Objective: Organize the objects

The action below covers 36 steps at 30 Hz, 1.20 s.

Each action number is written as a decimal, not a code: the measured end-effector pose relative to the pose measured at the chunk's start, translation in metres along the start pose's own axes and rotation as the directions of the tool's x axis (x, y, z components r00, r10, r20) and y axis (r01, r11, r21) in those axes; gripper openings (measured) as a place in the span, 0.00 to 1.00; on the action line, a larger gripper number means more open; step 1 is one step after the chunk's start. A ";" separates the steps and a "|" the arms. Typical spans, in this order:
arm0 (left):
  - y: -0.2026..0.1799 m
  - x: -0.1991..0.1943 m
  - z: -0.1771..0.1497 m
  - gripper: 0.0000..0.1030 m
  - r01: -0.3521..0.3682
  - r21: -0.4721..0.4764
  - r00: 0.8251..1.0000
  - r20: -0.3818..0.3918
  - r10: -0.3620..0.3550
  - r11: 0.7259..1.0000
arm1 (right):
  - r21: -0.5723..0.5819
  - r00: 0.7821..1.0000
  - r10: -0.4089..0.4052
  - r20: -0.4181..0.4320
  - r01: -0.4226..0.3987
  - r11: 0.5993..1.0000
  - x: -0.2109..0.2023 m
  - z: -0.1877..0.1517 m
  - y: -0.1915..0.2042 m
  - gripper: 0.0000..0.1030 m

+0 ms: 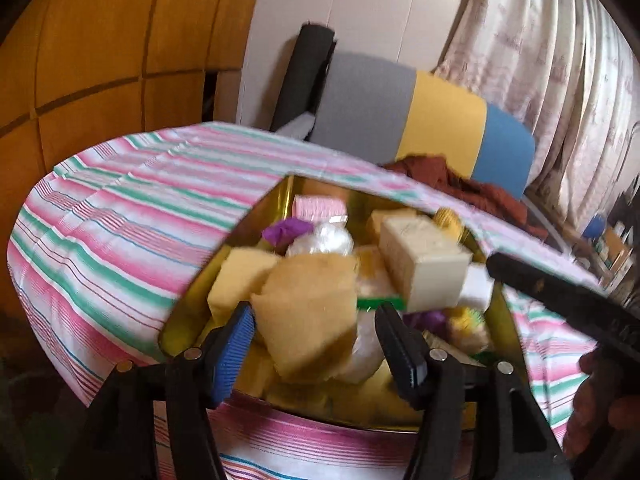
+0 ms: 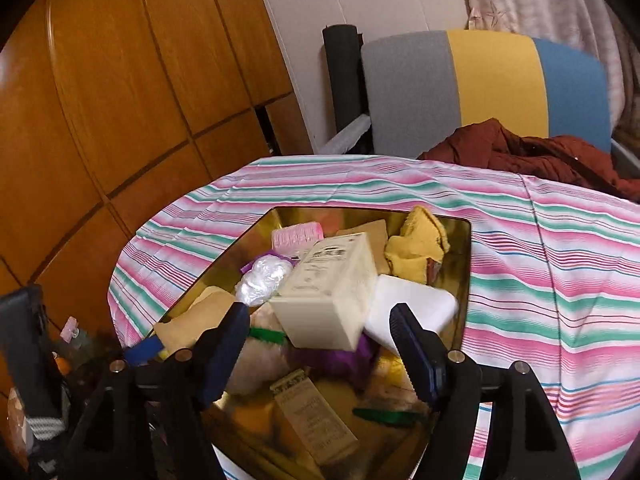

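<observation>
You're working in warm, dim indoor light — daylight seeps through the curtain [image 1: 552, 80] at the right. The gold tin [image 2: 464, 264] throws mirror-like reflections. Motion blur smears the left wrist view, especially the sponge [image 1: 308, 312]; the right is sharper. Fisheye bends the wooden panels [image 2: 120, 80] — corners go black.

A table is covered with a cotton tablecloth with pink, green and white stripes [image 1: 120, 216] [image 2: 552, 264]. Directly on the cloth stands one shiny gold metal tin with angled walls [image 1: 188, 300] [image 2: 224, 256]. In the left wrist view the tin sits toward 5 o'clock of the cloth; in the right wrist view it sits toward 7 o'clock. The cloth hangs over the table's far edge at 12 o'clock. The rest of the cloth around the tin is bare.
</observation>
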<state>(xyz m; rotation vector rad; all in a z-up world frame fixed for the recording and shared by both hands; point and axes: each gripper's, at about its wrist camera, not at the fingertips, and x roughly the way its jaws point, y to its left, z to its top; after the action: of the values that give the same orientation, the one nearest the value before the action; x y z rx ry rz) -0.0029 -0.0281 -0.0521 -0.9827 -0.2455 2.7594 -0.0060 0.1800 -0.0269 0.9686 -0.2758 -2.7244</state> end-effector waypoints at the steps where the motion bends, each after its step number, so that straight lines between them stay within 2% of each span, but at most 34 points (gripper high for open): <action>1: 0.002 -0.007 0.001 0.61 -0.003 -0.013 0.999 0.036 0.004 1.000 | -0.002 1.000 0.003 0.001 -0.003 1.000 -0.002 -0.001 -0.001 0.67; 2: 0.004 -0.010 0.004 0.61 -0.015 -0.018 0.998 0.059 0.016 1.000 | -0.005 1.000 0.000 0.001 0.000 1.000 -0.003 -0.002 -0.001 0.61; 5: 0.009 -0.018 0.009 0.61 -0.045 -0.031 0.992 0.114 0.048 0.999 | -0.023 1.000 0.000 -0.007 -0.001 1.000 0.000 -0.001 0.000 0.52; 9: 0.013 -0.014 0.012 0.60 -0.078 -0.031 0.991 0.107 0.081 0.996 | -0.042 0.999 0.026 -0.020 -0.027 0.999 0.010 0.000 0.005 0.48; 14: 0.006 0.011 0.005 0.60 -0.006 -0.025 1.000 -0.015 0.005 1.000 | -0.019 0.994 0.050 -0.093 -0.052 0.998 0.042 0.003 0.003 0.45; 17: -0.003 0.008 0.001 0.60 0.054 -0.023 0.998 -0.014 -0.055 0.998 | 0.013 0.986 0.087 -0.140 -0.086 0.996 0.056 0.001 0.001 0.45; 19: -0.010 0.001 0.003 0.60 0.058 0.004 0.998 0.006 -0.058 0.998 | 0.038 0.987 0.113 -0.118 -0.109 0.993 0.047 0.001 -0.002 0.45; 21: -0.014 -0.007 0.005 0.61 0.050 0.019 0.998 0.033 -0.051 0.999 | 0.041 0.990 0.103 -0.091 -0.100 0.994 0.033 0.001 -0.005 0.48; 22: -0.016 -0.011 0.006 0.61 0.051 0.020 0.998 0.042 -0.052 0.999 | 0.040 0.993 0.089 -0.082 -0.086 0.995 0.027 0.001 -0.005 0.55; 23: -0.017 -0.014 0.006 0.61 0.050 0.019 0.998 0.046 -0.051 0.999 | 0.041 0.995 0.069 -0.075 -0.066 0.997 0.022 0.002 -0.005 0.66; 25: -0.018 -0.018 0.007 0.61 0.033 0.019 0.998 0.043 -0.034 0.999 | 0.051 0.997 0.013 -0.076 -0.009 0.999 0.010 0.000 -0.008 0.76; 27: -0.019 -0.023 0.007 0.61 0.001 0.025 0.999 0.034 -0.002 1.000 | 0.052 0.996 -0.016 -0.085 0.020 0.998 0.005 0.000 -0.009 0.78; 29: -0.022 -0.028 0.007 0.61 -0.047 0.045 0.998 0.032 0.046 0.998 | 0.030 0.992 -0.066 -0.108 0.070 0.997 0.001 0.000 -0.007 0.86; 31: -0.026 -0.035 0.008 0.61 -0.088 0.065 0.996 0.034 0.086 0.994 | 0.007 0.986 -0.113 -0.123 0.115 0.993 -0.002 -0.001 -0.004 0.90; 36: -0.028 -0.047 0.010 0.62 -0.133 0.071 0.991 0.014 0.133 0.989 | -0.015 0.979 -0.141 -0.145 0.140 0.990 -0.012 -0.004 0.002 0.98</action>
<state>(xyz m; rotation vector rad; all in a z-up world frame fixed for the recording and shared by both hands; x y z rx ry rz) 0.0297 -0.0136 -0.0099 -1.0029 -0.0835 2.8702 0.0061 0.1811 -0.0218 1.2222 -0.1802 -2.7587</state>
